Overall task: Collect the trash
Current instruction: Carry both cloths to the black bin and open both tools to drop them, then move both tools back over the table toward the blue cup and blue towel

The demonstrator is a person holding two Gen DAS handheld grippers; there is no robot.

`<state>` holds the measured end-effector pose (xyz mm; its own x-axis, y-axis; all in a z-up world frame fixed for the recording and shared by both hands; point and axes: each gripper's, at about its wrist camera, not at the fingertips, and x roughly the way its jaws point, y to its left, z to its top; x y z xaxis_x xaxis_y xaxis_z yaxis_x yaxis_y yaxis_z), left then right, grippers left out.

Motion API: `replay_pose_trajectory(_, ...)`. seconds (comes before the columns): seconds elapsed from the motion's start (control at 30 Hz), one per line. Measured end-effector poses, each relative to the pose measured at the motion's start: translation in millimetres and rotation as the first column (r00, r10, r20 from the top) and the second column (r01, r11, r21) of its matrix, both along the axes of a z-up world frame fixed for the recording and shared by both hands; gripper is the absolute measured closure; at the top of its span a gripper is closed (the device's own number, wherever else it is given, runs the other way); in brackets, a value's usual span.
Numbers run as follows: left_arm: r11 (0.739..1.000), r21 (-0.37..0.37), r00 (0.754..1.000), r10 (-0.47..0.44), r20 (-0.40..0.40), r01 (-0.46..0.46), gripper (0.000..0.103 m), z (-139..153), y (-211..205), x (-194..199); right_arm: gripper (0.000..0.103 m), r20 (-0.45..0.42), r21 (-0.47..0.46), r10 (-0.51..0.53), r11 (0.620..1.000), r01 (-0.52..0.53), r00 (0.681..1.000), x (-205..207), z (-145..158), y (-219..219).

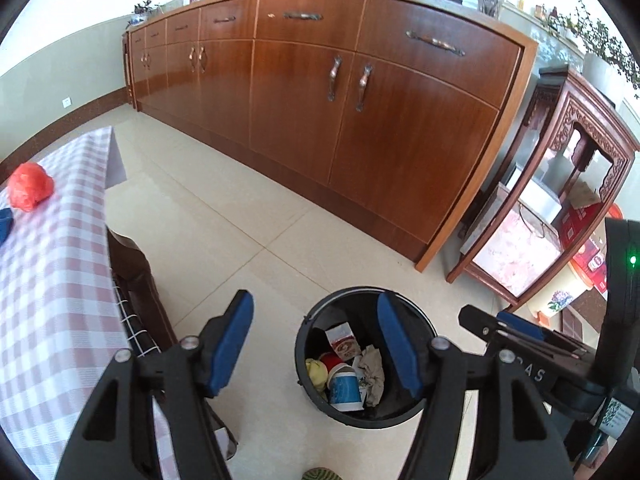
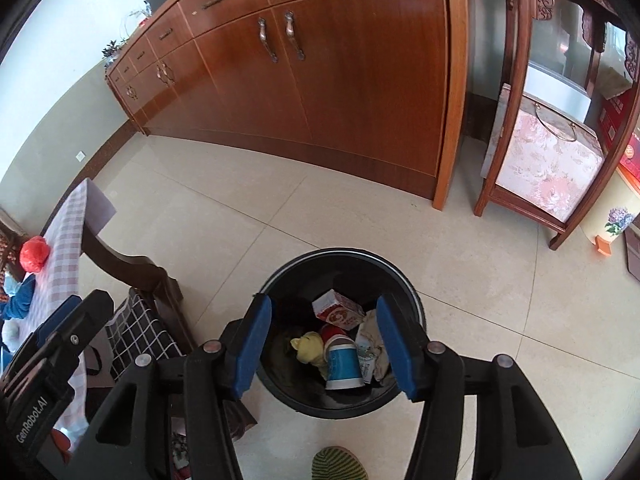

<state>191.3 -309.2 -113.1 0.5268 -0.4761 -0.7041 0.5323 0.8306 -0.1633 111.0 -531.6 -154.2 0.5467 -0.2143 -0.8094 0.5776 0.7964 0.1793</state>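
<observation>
Both your grippers are the same build: chunky matte black plastic arms with triangular cutouts and silver round screw heads at the pivots. The left gripper and right gripper both wear bright blue rubbery pads on the fingertips. White "GenRobot.AI" lettering runs along the left one's body, and there's a little green light glowing on the right one's housing.
</observation>
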Motion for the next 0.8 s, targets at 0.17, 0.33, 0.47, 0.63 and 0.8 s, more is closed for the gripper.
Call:
replay_pose_trajectory(0.17, 0.995, -0.036, 0.995, 0.095, 0.040, -0.094, 0.034, 25.1, 51.3, 3.3, 0.031, 0.094, -0.026, 0.113, 0.993, -0.112, 0.989, 9.5, 33.0, 48.6)
replay_pose_trajectory(0.33, 0.978, -0.047, 0.976, 0.205, 0.070, -0.202, 0.030, 39.6, 102.7, 8.4, 0.026, 0.153, -0.062, 0.238, 0.971, -0.231, 0.959, 29.8, 57.3, 103.3)
replay_pose_trajectory(0.47, 0.958, -0.044, 0.954, 0.285, 0.091, -0.282, 0.027, 44.1, 142.6, 10.3, 0.023, 0.178, -0.079, 0.326, 0.945, -0.316, 0.929, 47.6, 67.7, 146.7)
replay_pose_trajectory(0.63, 0.928, -0.035, 0.922, 0.371, 0.106, -0.370, 0.025, 45.9, 187.4, 11.4, 0.022, 0.192, -0.075, 0.407, 0.913, -0.400, 0.893, 71.9, 73.9, 193.0)
replay_pose_trajectory(0.8, 0.890, -0.038, 0.883, 0.455, 0.113, -0.454, 0.024, 44.9, 238.1, 12.2, 0.022, 0.194, -0.078, 0.486, 0.874, -0.480, 0.852, 91.2, 74.0, 243.2)
